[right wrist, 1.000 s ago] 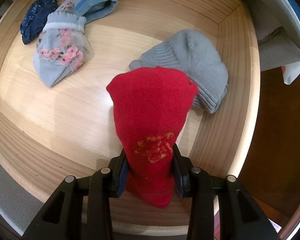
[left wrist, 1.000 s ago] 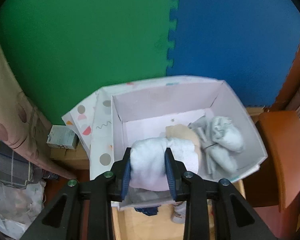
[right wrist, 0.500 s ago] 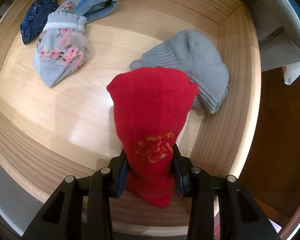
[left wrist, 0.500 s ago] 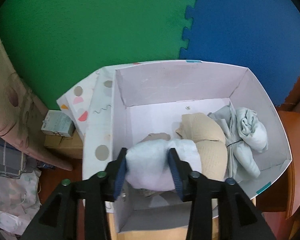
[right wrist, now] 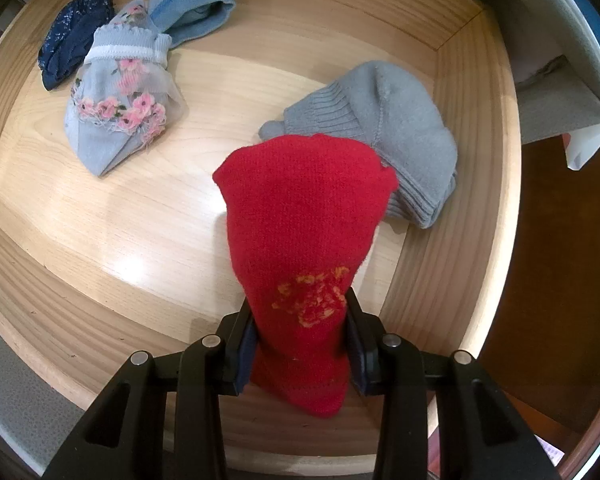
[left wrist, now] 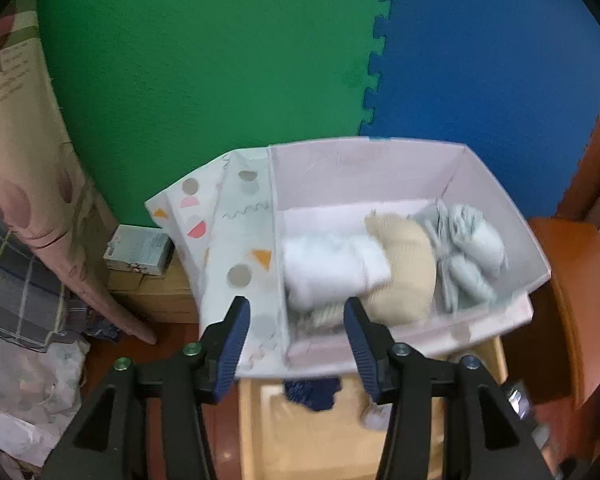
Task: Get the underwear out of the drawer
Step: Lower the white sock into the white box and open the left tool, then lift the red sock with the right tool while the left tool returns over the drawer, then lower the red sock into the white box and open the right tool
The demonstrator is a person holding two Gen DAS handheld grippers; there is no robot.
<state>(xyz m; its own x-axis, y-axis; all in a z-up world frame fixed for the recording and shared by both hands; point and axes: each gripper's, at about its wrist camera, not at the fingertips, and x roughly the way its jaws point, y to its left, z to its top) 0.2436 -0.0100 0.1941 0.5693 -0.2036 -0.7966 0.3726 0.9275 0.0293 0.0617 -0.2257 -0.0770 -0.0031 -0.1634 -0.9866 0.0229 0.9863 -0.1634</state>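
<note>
My left gripper (left wrist: 296, 338) is open and empty, above the near wall of a white box (left wrist: 364, 172). A white rolled piece (left wrist: 332, 270) lies inside the box beside a beige piece (left wrist: 410, 268) and a pale grey bundle (left wrist: 468, 256). My right gripper (right wrist: 300, 344) is shut on a red knitted piece (right wrist: 304, 232) and holds it above the wooden drawer (right wrist: 100, 216). In the drawer lie a grey knit piece (right wrist: 384, 128), a floral grey piece (right wrist: 120, 112), a light blue piece (right wrist: 192, 0) and a dark blue piece (right wrist: 70, 30).
A green and blue foam mat (left wrist: 260, 60) lies beyond the box. A small carton (left wrist: 138, 250) and a folded patterned sheet (left wrist: 228, 240) sit left of the box. An orange-brown stool (left wrist: 572, 300) is at the right. The drawer's front shows below the box (left wrist: 312, 432).
My left gripper has opened and let go of the white rolled piece, which now lies in the box. The gripper has drawn back. My right gripper still holds the red piece, unmoved.
</note>
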